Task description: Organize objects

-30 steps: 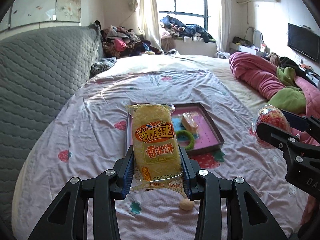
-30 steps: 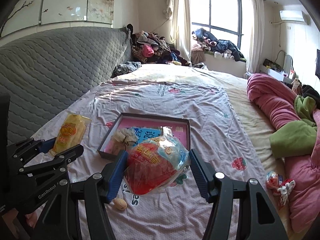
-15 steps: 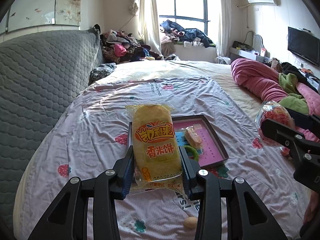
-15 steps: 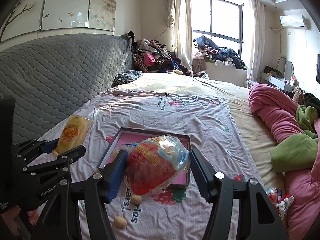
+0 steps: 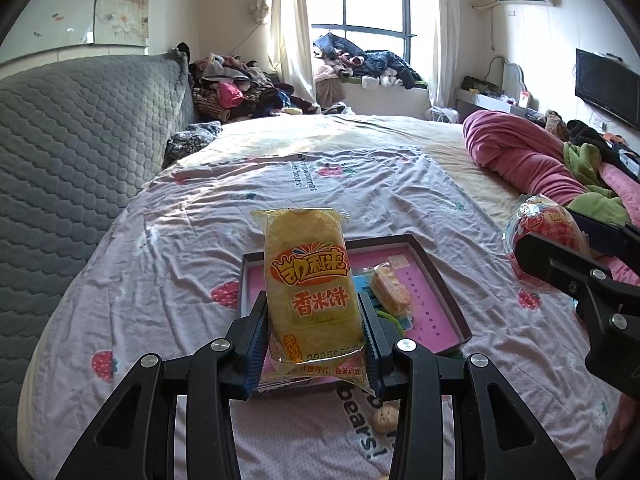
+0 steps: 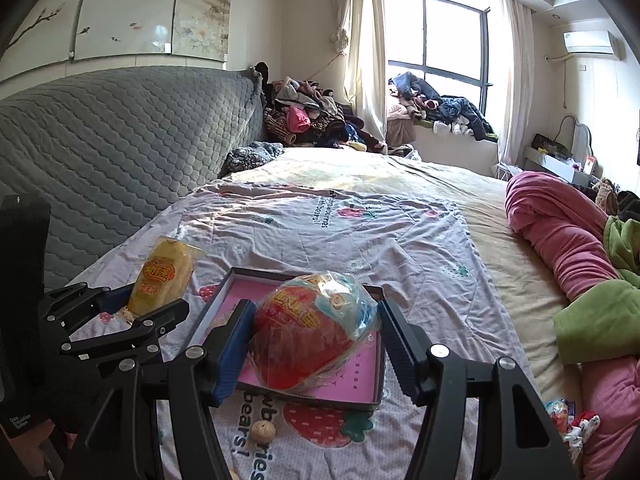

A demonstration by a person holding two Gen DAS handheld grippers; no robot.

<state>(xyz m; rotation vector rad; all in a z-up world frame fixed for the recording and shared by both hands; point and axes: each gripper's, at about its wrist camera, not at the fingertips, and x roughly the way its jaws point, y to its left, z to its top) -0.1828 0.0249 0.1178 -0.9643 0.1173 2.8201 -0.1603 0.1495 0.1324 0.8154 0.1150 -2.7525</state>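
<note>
Left hand-held gripper (image 5: 316, 344) is clamped on a yellow rice-cracker packet (image 5: 310, 284), now hanging over the near edge of the pink tray (image 5: 440, 280) at frame centre; a second ago the tray sat further ahead, so both hands have closed in on it. Right hand-held gripper (image 6: 316, 344) grips a red snack bag (image 6: 312, 328), also above the tray in the lower middle. A small wrapped cake (image 5: 390, 290) already lies in the tray. A walnut (image 6: 263, 431) sits on the bed (image 6: 400, 232) just short of it. Likely next: drop both packs in.
</note>
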